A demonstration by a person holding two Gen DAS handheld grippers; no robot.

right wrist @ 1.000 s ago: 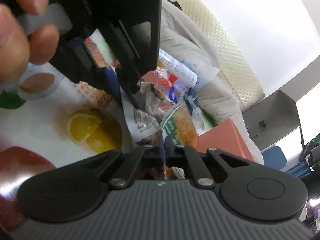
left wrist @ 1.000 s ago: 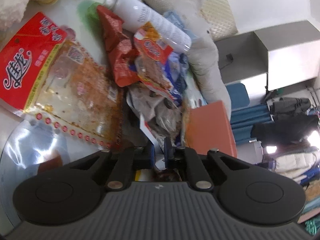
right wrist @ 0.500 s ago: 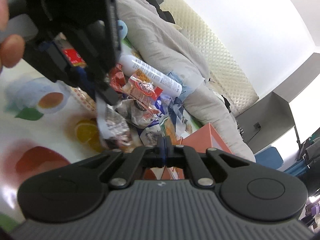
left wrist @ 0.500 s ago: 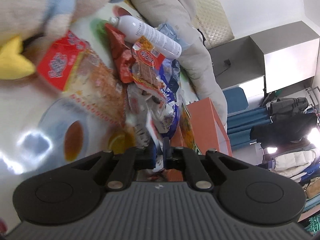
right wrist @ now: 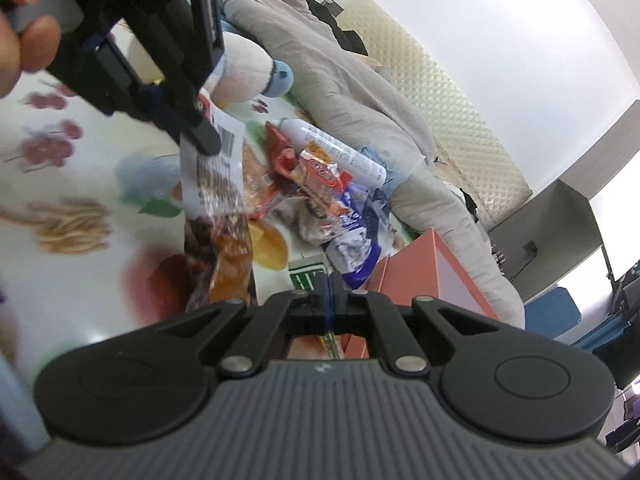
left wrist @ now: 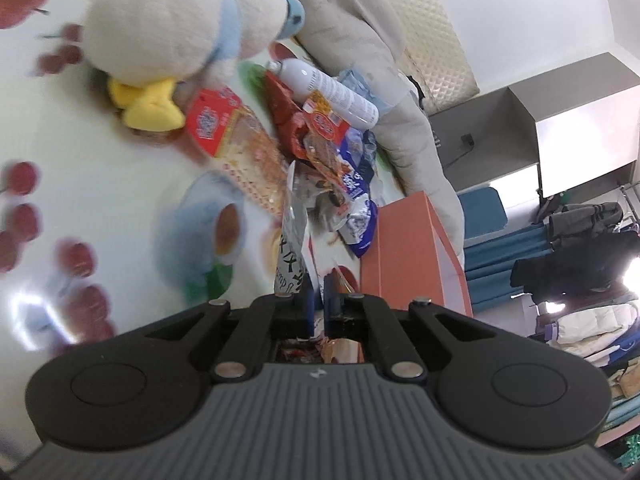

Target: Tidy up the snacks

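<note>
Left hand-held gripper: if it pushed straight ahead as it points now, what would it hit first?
Probably the snack pile beyond the packet it grips; the orange box sits just right of that line. Depth is unclear.

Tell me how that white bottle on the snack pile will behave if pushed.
The white bottle is round and lies on its side, so it would probably roll. It looks rigid and smooth, perhaps slippery to grip.
</note>
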